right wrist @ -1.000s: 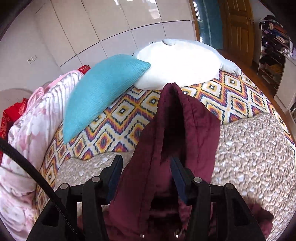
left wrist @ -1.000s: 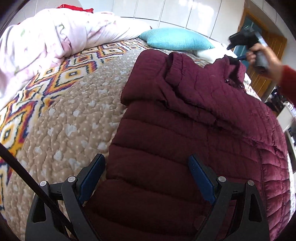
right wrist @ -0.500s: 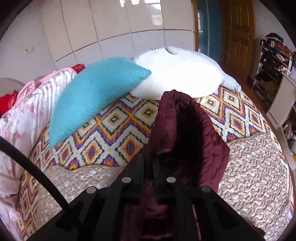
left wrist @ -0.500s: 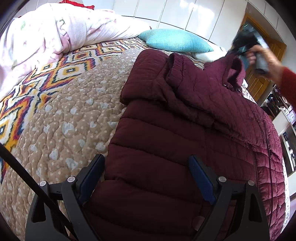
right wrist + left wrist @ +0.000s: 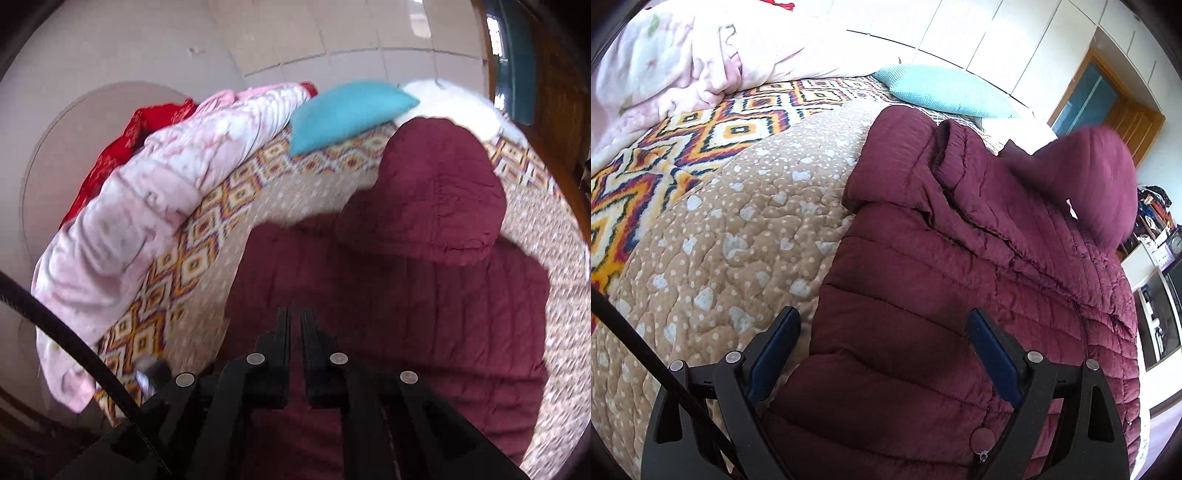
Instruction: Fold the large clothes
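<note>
The maroon jacket (image 5: 923,332) lies spread on the bed (image 5: 720,240). Its hood (image 5: 436,184), upright at the far end a second ago, now swings over the jacket's body. The right claw (image 5: 293,321), half open then, is clenched on nothing. The left claw (image 5: 882,336) stays released, straddling the hem.

Jacket (image 5: 923,295) flat on bed (image 5: 731,236) beneath my jaws; hood (image 5: 436,192) apparently folded over it; pillow (image 5: 945,92) behind; bedding (image 5: 683,62) heaped far left.
</note>
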